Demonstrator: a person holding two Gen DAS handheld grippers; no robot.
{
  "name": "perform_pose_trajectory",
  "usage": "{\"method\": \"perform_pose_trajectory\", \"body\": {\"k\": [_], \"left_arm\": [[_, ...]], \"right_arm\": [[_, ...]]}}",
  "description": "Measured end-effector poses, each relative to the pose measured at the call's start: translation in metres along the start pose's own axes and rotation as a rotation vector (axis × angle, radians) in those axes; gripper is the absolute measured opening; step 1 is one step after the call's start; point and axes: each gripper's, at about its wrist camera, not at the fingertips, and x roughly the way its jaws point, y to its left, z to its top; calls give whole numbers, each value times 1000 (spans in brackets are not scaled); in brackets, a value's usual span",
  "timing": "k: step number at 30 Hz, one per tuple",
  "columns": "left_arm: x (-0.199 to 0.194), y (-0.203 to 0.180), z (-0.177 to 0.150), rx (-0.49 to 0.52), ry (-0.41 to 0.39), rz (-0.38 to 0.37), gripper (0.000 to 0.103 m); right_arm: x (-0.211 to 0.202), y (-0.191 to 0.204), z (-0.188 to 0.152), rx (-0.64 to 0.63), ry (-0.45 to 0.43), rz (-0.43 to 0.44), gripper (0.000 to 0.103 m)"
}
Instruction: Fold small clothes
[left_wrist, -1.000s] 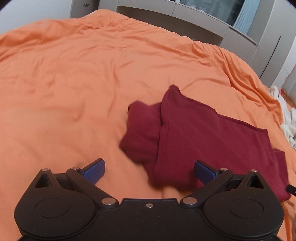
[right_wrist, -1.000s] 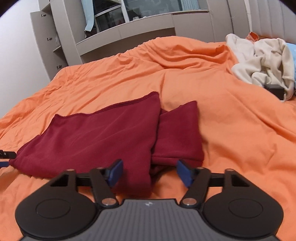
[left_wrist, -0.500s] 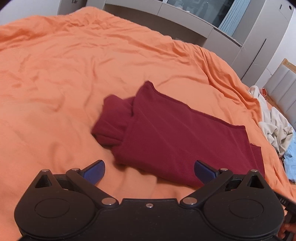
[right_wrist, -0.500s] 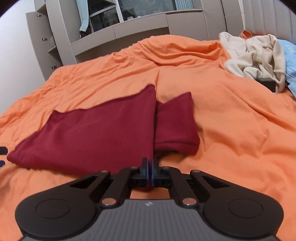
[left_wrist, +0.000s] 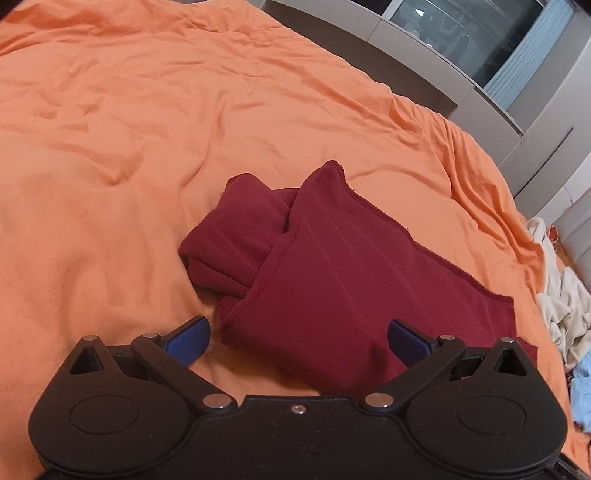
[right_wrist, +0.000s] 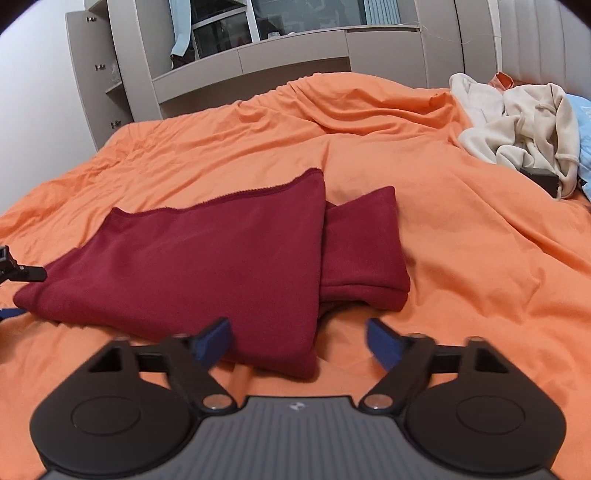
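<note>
A dark red garment (left_wrist: 332, 273) lies partly folded on the orange bedspread (left_wrist: 129, 129), with a sleeve sticking out at one side. My left gripper (left_wrist: 298, 338) is open just above the garment's near edge, holding nothing. In the right wrist view the same garment (right_wrist: 207, 266) lies flat with its sleeve (right_wrist: 365, 251) to the right. My right gripper (right_wrist: 298, 341) is open over the garment's near corner, empty. The left gripper's tip (right_wrist: 22, 273) shows at the left edge of the right wrist view.
A pile of cream clothes (right_wrist: 517, 125) and a light blue item (right_wrist: 583, 140) lie at the bed's far right, also seen in the left wrist view (left_wrist: 565, 306). Grey cabinets (right_wrist: 258, 62) stand beyond the bed. A small dark object (right_wrist: 541, 179) lies by the pile.
My right gripper was open, shut half a second ago, and has opened again near the garment's corner. My left gripper stayed open and moved closer over the garment's edge.
</note>
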Motion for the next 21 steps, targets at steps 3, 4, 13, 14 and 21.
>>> {"method": "perform_pose_trajectory", "body": {"k": [3,4,13,14,21], "left_arm": [[2,-2,-3,37,-7,13,102],[3,-3,-4,52,-10,19,102],[9,-5,-12,122,-34,40,102],[10,-5,-12,124,-36,39,103],[9,-4,-12,115,-41,34,102]], "right_arm": [[1,3,-2,-14,-6,-27,103],[1,4,-4,-22,-8,-41,103],[-4,28,-4,-125,-40,-155,103],[-5,31,-2,-139,-43,-167,103],[-12,65,22,-207,-86,-136,103]]}}
